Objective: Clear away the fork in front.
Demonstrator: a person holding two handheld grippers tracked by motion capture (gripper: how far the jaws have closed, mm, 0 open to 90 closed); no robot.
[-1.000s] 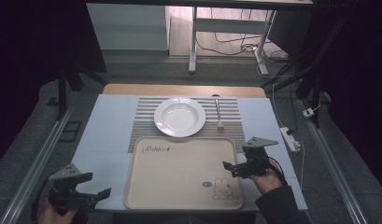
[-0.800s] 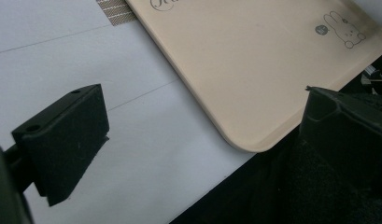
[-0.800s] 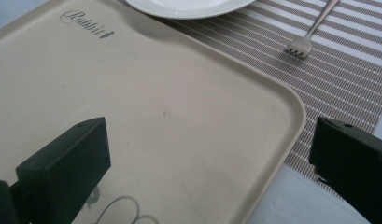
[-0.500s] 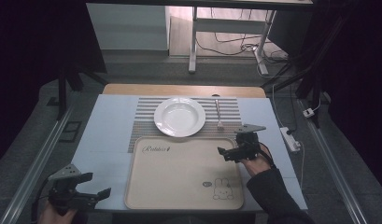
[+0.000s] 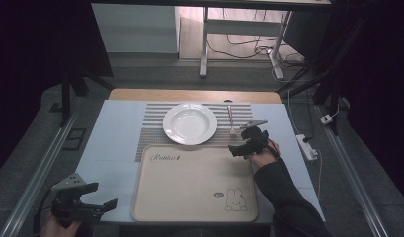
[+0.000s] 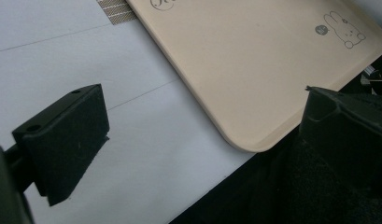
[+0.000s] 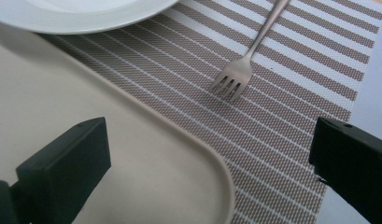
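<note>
- Tray (image 5: 189,185) — beige, a rabbit drawing at its near right corner, nothing on it; it lies on the pale counter (image 5: 110,143) with its near edge at the counter's near edge. This is the landmark for what follows.
- Striped mat (image 5: 150,133) — beyond the tray's far edge, its near strip tucked under that edge.
- Plate (image 5: 190,123) — white, on the mat just beyond the tray's far edge, left of the fork; its near rim comes close to the tray's rim.
- Fork (image 7: 240,65) — on the mat beyond the tray's far right corner, tines toward the tray, handle pointing away; bare mat lies between tines and tray rim.
- Right gripper (image 5: 239,144) — over the tray's far right corner, fingers spread wide with nothing between them, the fork ahead of them. A second ago it stood farther back along the tray's right edge.
- Left gripper (image 5: 98,207) — off the tray's near left corner, over open counter, fingers spread and holding nothing; unmoved since then.
- Open room — bare counter left of the tray and a narrower strip to its right.
</note>
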